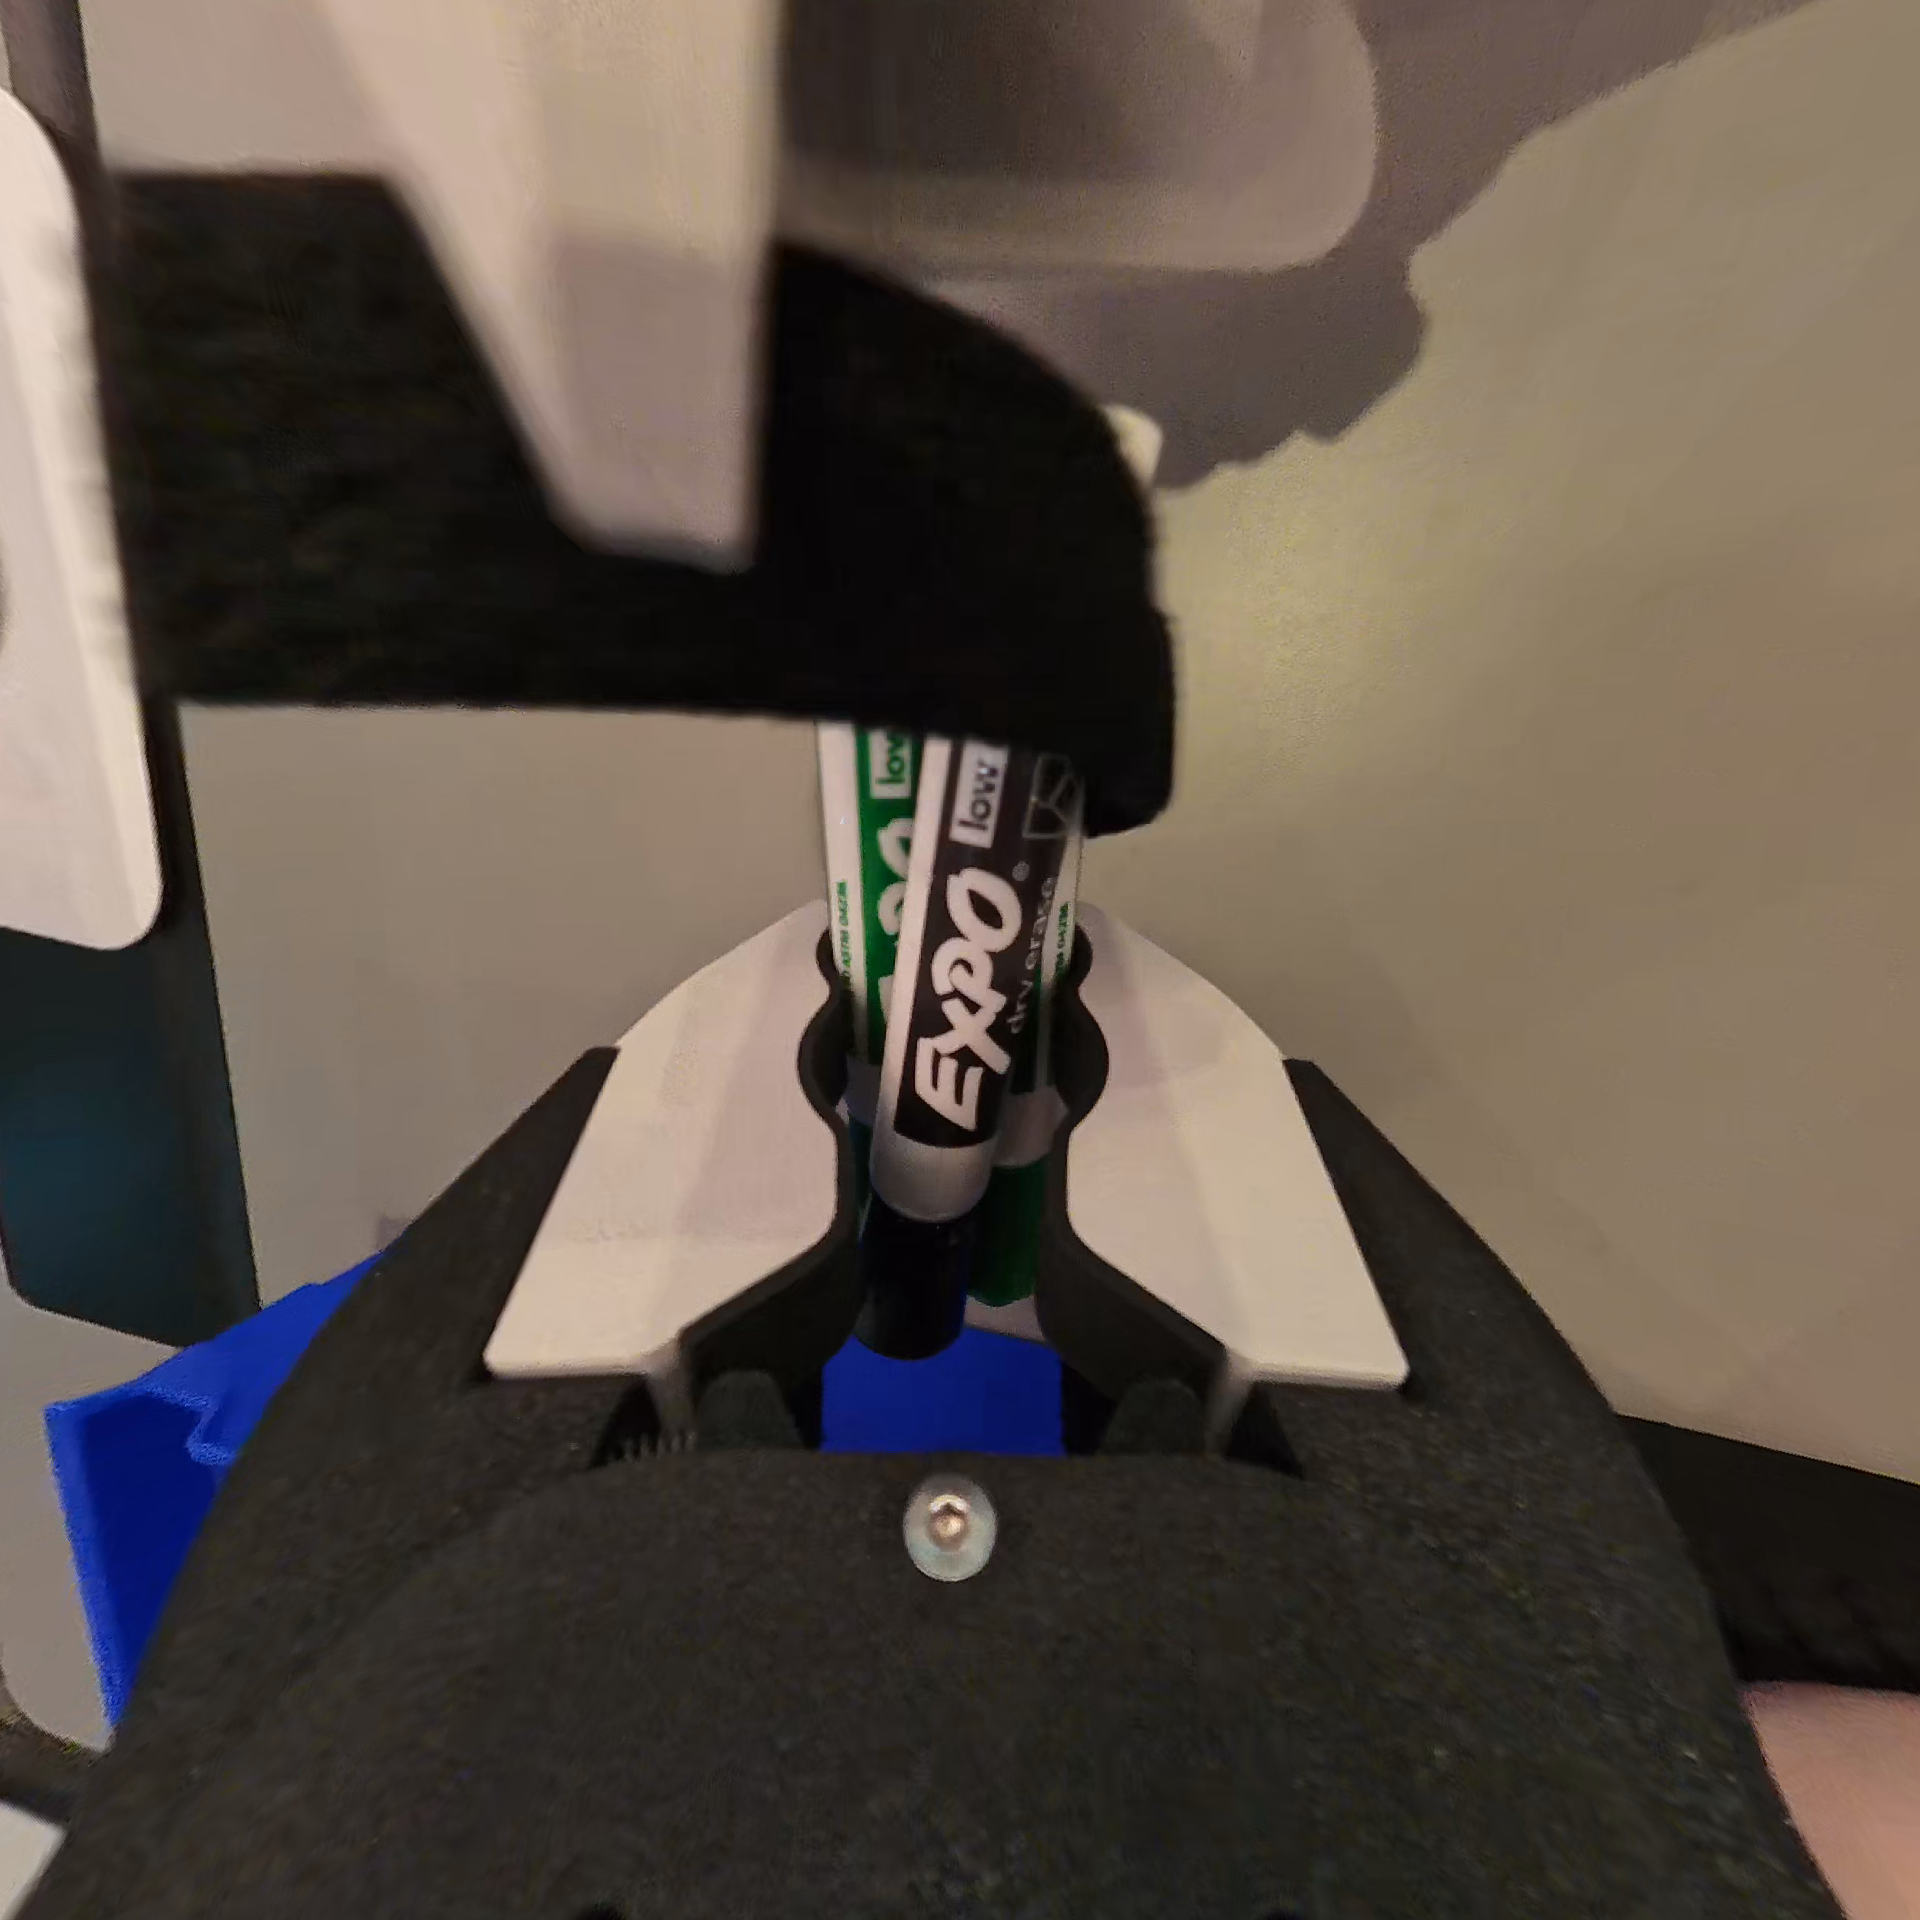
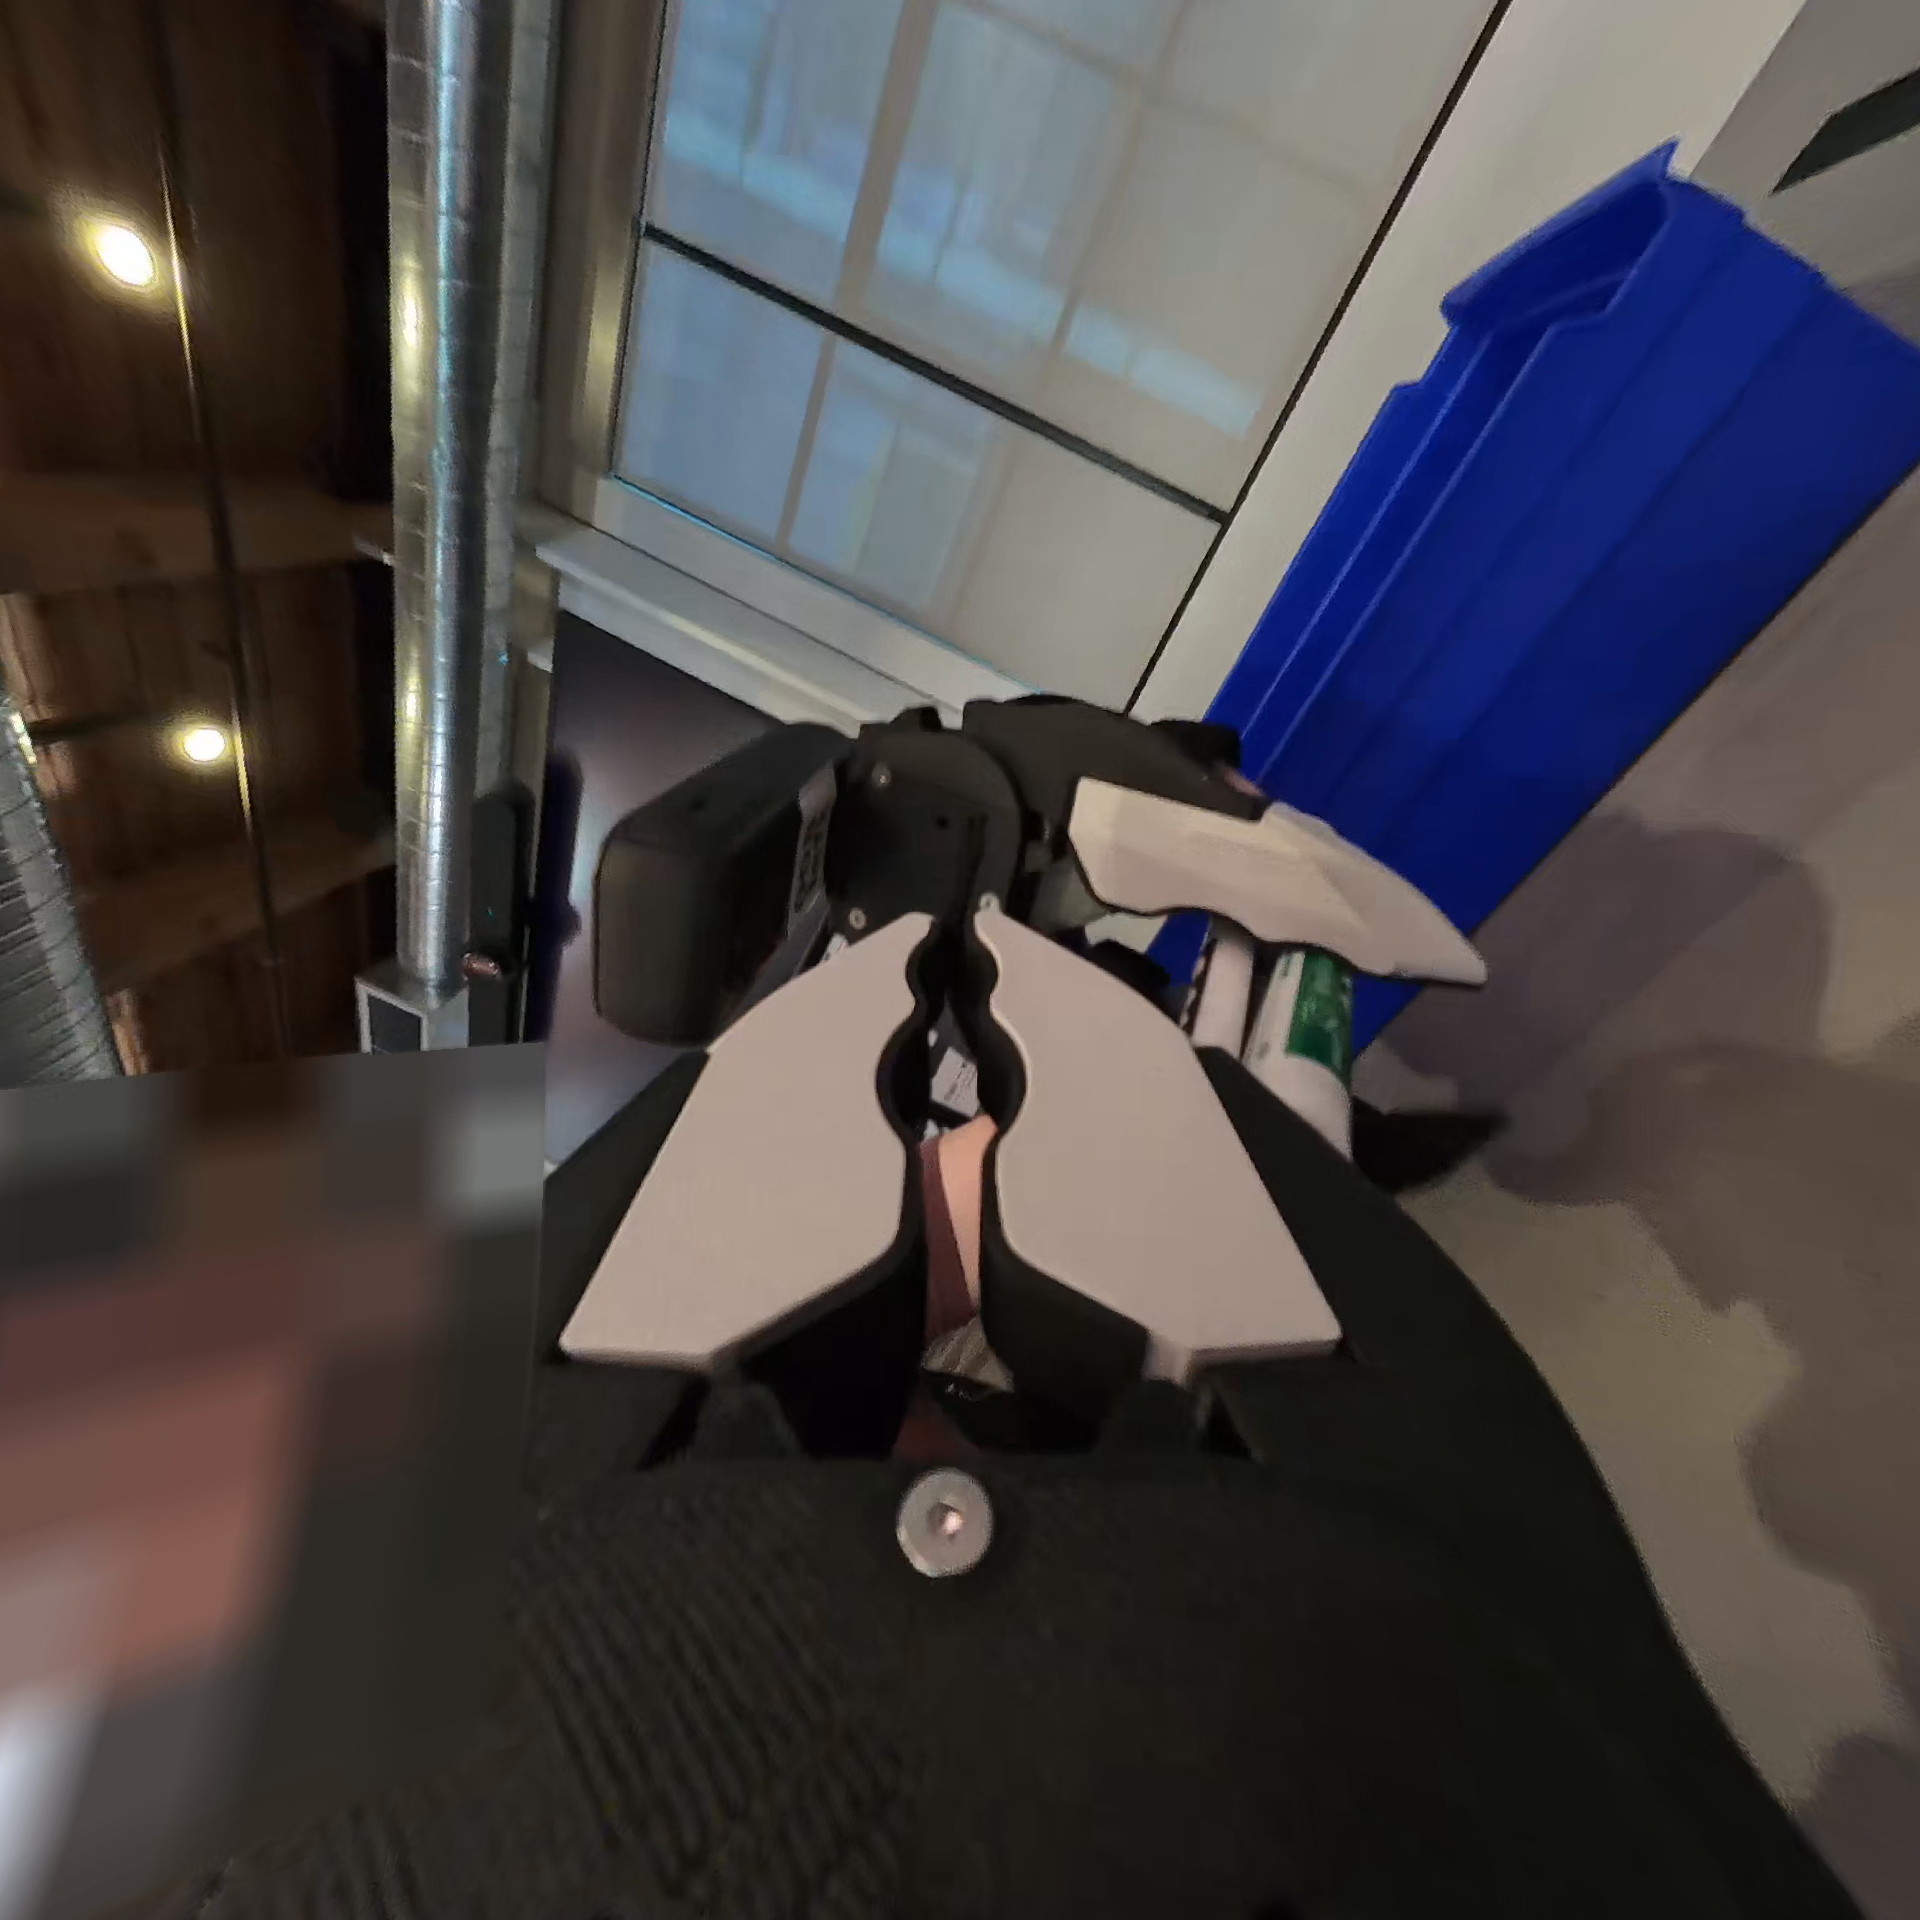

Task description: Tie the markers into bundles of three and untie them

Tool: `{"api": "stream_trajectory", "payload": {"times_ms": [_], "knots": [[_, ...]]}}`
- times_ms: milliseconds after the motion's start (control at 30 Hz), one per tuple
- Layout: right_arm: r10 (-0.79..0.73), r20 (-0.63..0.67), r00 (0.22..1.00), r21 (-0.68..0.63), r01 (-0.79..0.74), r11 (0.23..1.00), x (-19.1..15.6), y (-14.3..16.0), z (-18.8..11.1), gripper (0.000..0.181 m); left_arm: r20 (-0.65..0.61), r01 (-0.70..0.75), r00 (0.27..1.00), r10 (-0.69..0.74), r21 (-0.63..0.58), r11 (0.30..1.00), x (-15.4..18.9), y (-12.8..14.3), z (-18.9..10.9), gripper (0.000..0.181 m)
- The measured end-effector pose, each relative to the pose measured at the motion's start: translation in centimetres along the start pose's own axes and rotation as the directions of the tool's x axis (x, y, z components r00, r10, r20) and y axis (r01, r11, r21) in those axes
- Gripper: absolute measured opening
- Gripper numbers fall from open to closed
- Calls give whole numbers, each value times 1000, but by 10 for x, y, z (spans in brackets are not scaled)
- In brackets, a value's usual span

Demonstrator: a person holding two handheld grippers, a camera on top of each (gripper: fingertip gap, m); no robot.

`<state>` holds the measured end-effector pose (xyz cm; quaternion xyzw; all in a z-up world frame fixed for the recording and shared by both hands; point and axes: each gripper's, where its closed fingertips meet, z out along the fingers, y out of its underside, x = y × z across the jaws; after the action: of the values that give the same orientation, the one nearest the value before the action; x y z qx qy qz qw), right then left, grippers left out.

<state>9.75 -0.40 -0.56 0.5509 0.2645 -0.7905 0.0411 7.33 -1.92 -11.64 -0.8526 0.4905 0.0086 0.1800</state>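
Observation:
My left gripper (image 1: 951,935) is shut on a bundle of whiteboard markers (image 1: 961,1039), one black and at least one green (image 1: 857,852), pointing away from the camera. A black strap (image 1: 416,582) wraps over the bundle's far part and runs off to the left. A white finger (image 1: 623,312) of my right gripper lies across the strap. In the right wrist view my right gripper (image 2: 951,935) has its jaws closed to a thin gap, apparently on the strap. Beyond it are the left gripper's finger (image 2: 1278,883), the markers (image 2: 1314,1008) and a black strap end (image 2: 1423,1132).
A blue plastic bin (image 1: 135,1507) sits just under and left of my left gripper and shows again in the right wrist view (image 2: 1558,520). The grey tabletop (image 1: 1558,935) spreads to the right. A window (image 2: 883,364) and a metal duct (image 2: 447,520) are behind. About 11 cm separates my left fingertips from my right.

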Motion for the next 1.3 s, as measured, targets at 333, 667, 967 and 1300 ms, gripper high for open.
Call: {"api": "stream_trajectory", "payload": {"times_ms": [333, 667, 967, 1300], "knots": [[-120, -213, 970, 16, 126, 992, 11, -8, -8, 3, -2, -62, 998, 62, -8, 998, 12, -14, 14, 37], [97, -145, 985, 51, -90, 995, 39, 2, -4, 3, -127, -62, 990, 54, -58, 996, 32, -10, 30, 36], [-39, -269, 962, -34, 31, 999, 42, 5, -5, 5, -168, -14, 986, 8, -37, 999, 35, -14, 32, 35], [-153, -341, 928, -195, 90, 977, 49, 18, -4, 24, -198, -59, 978, 58, 0, 998, 48, -22, 21, 36]]}}
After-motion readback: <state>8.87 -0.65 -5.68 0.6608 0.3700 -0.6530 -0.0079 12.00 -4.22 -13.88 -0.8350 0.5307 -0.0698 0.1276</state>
